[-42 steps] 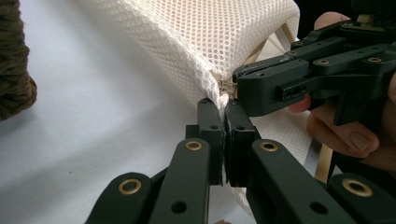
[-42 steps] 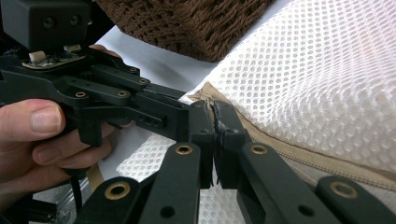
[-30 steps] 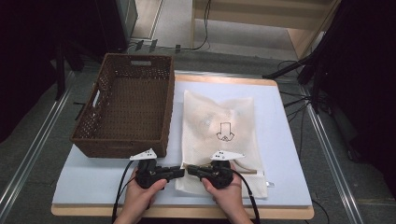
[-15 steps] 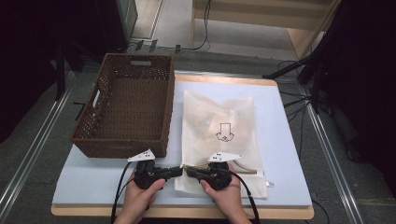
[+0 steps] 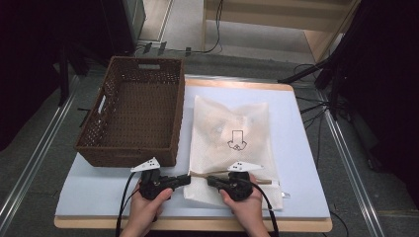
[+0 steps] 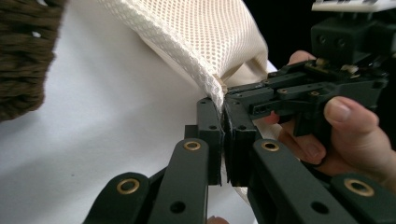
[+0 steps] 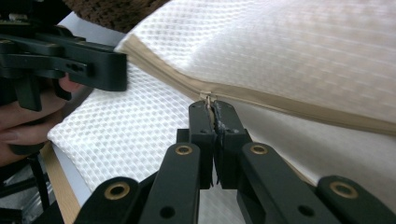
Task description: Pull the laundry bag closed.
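Observation:
A white mesh bag point(image 5: 230, 138) with a beige zipper point(image 7: 289, 103) lies flat on the pale blue table top point(image 5: 296, 148), with brownish contents showing dimly through it. My left gripper point(image 5: 187, 178) comes in from the left at the bag's near-left corner. Its jaws are shut on the bag's mesh edge point(image 6: 212, 86). My right gripper point(image 5: 210, 180) faces it from the right, tip to tip. In the right gripper view my right gripper point(image 7: 211, 108) is shut on the small zipper pull point(image 7: 207, 98). The other gripper point(image 6: 299, 91) sits close beside my left gripper point(image 6: 222, 105).
A brown woven basket point(image 5: 133, 116) stands left of the bag, and its near wall is just behind my left hand. The wooden table edge point(image 5: 197, 224) runs below both hands. Cables point(image 5: 306, 74) and dark stands lie on the floor beyond the table.

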Available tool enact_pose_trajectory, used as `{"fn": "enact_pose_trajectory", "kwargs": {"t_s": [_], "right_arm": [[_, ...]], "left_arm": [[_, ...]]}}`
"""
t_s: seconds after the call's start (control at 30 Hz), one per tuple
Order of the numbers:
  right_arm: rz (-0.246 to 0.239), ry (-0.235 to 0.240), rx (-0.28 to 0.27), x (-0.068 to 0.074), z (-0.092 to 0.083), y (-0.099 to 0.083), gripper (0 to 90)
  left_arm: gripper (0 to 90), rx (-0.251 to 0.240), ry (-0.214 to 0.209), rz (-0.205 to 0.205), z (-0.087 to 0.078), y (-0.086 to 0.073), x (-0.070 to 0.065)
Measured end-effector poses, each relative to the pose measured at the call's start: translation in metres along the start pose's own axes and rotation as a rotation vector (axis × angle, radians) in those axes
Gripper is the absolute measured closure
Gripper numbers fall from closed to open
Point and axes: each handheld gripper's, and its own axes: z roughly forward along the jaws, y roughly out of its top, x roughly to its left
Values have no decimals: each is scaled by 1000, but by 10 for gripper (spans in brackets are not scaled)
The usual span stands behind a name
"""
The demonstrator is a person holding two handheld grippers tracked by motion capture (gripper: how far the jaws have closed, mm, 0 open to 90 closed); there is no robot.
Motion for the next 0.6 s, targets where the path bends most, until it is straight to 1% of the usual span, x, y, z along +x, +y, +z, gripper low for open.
{"fn": "enact_pose_trajectory", "kwargs": {"t_s": [0.13, 0.2, 0.37, 0.47, 0.53, 0.57, 0.6], "right_arm": [[10, -15, -3, -5, -8, -2, 879], [3, -32, -6, -7, -12, -3, 879], [0, -59, -10, -10, -20, -6, 878], [-2, -72, -12, -11, -23, -8, 878], [6, -73, -21, -11, -25, -8, 878], [-1, -79, -21, -10, -25, -8, 878], [-23, -85, -15, -10, -24, -9, 878]], "left_arm": [[869, 7, 8, 10, 1, 0, -1], [868, 11, 17, 15, 2, -1, -2], [868, 10, 24, 29, 2, -1, -3], [867, -2, 41, 36, 1, -3, -5], [867, 5, 56, 55, 1, -3, -7], [867, 11, 63, 61, 1, -3, -7], [867, 14, 63, 61, 2, -3, -7]]}}
